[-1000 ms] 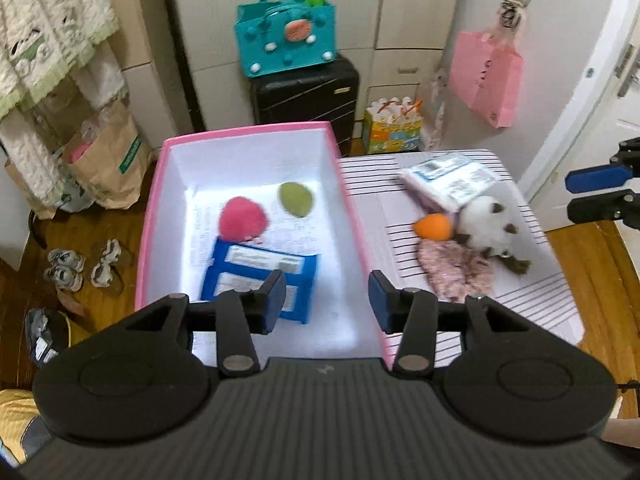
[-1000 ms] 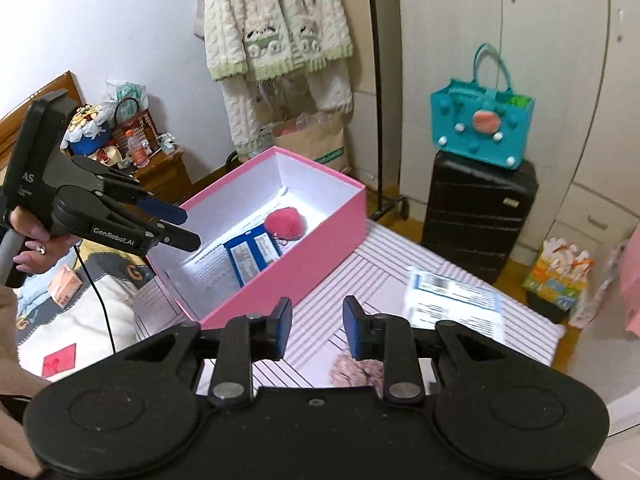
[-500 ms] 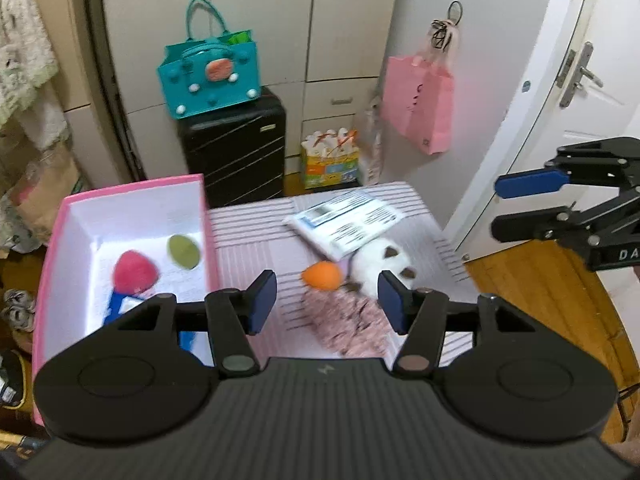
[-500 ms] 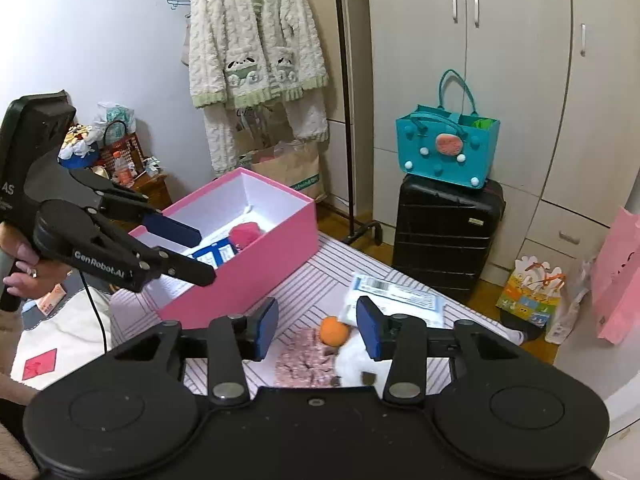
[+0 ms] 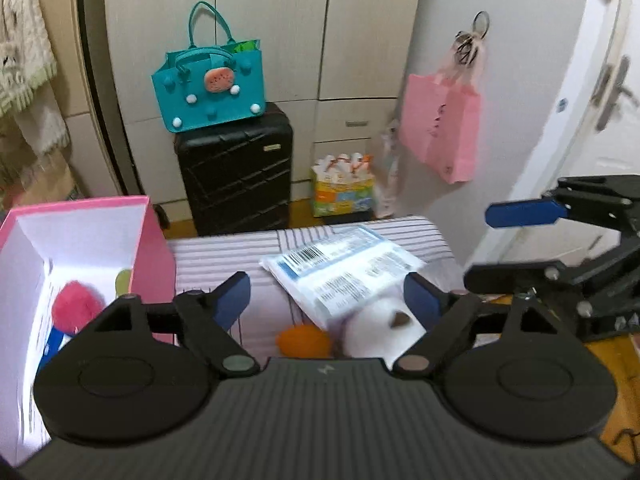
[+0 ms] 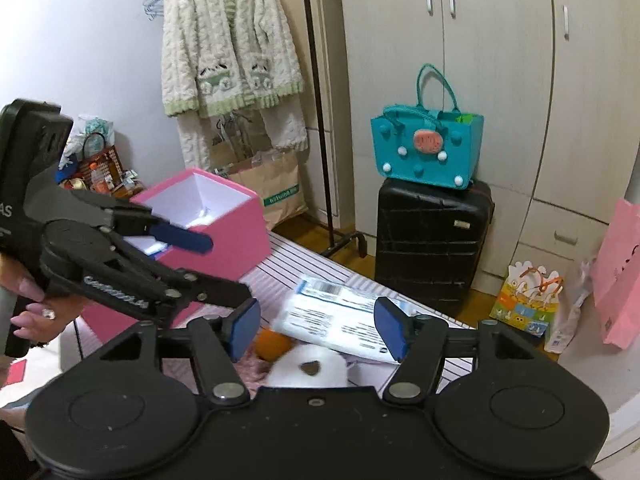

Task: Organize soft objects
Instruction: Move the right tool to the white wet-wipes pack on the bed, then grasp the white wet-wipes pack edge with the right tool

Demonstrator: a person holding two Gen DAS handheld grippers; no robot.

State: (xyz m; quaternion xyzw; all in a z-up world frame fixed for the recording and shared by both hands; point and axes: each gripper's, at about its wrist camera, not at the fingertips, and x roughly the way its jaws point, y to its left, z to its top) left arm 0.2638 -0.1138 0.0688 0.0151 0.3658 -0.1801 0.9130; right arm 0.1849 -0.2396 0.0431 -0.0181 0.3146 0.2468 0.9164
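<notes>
A white plush toy (image 5: 380, 330) with dark patches, an orange ball (image 5: 304, 340) and a white-and-blue packet (image 5: 340, 268) lie on the striped table (image 5: 224, 256). My left gripper (image 5: 326, 298) hangs over them, its jaws opening, nothing between its pads. My right gripper (image 6: 316, 330) hovers above the same white plush toy (image 6: 308, 368) and orange ball (image 6: 274, 344), jaws also opening and empty; a pink fuzzy cloth (image 6: 252, 368) peeks out beneath it. The pink box (image 5: 80, 240) on the left holds a pink pompom (image 5: 76, 308), a green piece (image 5: 123, 280) and a blue packet (image 5: 54, 340).
A black suitcase (image 5: 236, 168) with a teal bag (image 5: 210, 80) stands behind the table. A pink paper bag (image 5: 444, 128) hangs on the door at the right. A knitted cardigan (image 6: 228, 44) hangs on a rack. A hand (image 6: 30, 312) holds the left gripper's handle.
Both grippers swung from the pink box toward the toys on the table and came lower. Both sets of jaws spread wider. The objects have not moved.
</notes>
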